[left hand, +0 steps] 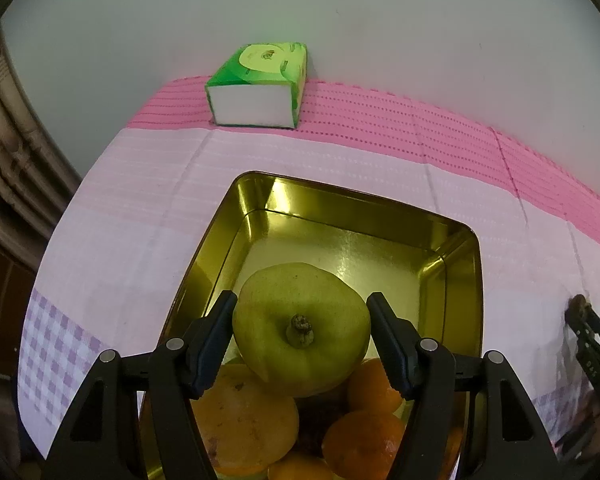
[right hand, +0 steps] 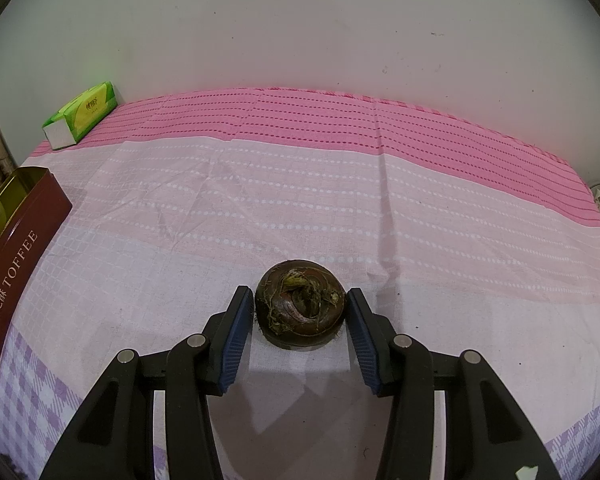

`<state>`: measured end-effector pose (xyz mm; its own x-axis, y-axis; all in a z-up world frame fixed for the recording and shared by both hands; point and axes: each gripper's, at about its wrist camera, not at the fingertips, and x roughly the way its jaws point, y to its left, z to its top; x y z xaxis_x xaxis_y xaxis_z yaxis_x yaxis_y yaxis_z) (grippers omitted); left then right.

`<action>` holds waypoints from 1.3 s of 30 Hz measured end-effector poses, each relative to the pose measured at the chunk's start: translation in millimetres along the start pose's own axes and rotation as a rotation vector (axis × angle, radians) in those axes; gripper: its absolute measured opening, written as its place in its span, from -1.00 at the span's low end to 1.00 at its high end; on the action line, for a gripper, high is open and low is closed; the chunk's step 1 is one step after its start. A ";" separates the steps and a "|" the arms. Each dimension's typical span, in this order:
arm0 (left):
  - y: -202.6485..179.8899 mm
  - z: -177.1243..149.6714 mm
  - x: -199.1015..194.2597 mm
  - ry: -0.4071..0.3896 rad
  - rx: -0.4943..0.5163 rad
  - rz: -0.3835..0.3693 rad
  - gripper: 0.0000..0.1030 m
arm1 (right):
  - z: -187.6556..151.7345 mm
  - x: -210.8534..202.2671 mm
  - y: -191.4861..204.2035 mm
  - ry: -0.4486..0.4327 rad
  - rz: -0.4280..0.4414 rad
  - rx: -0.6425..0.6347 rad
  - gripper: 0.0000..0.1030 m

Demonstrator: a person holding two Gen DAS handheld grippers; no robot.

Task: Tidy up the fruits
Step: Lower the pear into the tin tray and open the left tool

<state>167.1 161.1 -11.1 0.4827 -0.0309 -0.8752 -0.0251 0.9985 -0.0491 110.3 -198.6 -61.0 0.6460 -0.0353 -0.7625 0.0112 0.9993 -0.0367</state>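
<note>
My left gripper (left hand: 302,300) is shut on a green apple (left hand: 300,328), stem end toward the camera, held just above the fruit in a gold-lined tin (left hand: 452,280). Several oranges (left hand: 244,420) lie in the tin's near end under the apple; its far end is bare. In the right wrist view a dark brown water chestnut (right hand: 300,308) rests on the cloth between the fingers of my right gripper (right hand: 299,292). A thin gap shows on each side of it, so the jaws stand open around it. The tin's red-brown wall (right hand: 24,232), lettered TOFFEE, is at the far left there.
A pink and white tablecloth (right hand: 340,208) covers the table up to a plain wall. A green tissue pack (left hand: 260,88) lies at the back near the wall, also seen as the tissue pack (right hand: 80,116) at the back left. The right gripper's tip (left hand: 588,332) shows beside the tin.
</note>
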 end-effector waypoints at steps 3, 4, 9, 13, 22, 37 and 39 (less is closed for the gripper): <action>-1.4 0.2 3.2 0.011 0.001 0.002 0.29 | -0.2 0.0 -0.2 0.000 0.000 0.000 -0.13; -2.3 -0.1 3.7 0.013 0.002 0.004 0.29 | -0.3 -0.1 -0.2 0.000 0.000 0.000 -0.12; -5.6 -3.5 9.9 0.034 0.001 -0.005 0.29 | 0.4 0.6 -0.4 0.001 -0.001 0.000 -0.11; -7.9 -5.5 14.9 0.048 0.005 0.000 0.29 | 0.2 0.5 -0.8 0.001 -0.001 0.001 -0.11; -10.5 -5.8 16.2 0.051 0.025 0.016 0.30 | 0.4 0.4 -0.4 0.002 -0.002 0.001 -0.10; -9.0 -0.3 -8.3 -0.012 0.033 0.019 0.55 | 1.0 2.4 -0.8 0.002 -0.004 -0.001 -0.07; -9.6 -0.9 -15.0 -0.023 0.037 0.023 0.55 | 1.0 2.5 -1.3 0.002 -0.004 -0.001 -0.07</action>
<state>159.3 152.0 2.1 0.5024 -0.0072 -0.8646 -0.0043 0.9999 -0.0109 112.7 -199.9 -62.2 0.6442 -0.0394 -0.7639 0.0130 0.9991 -0.0407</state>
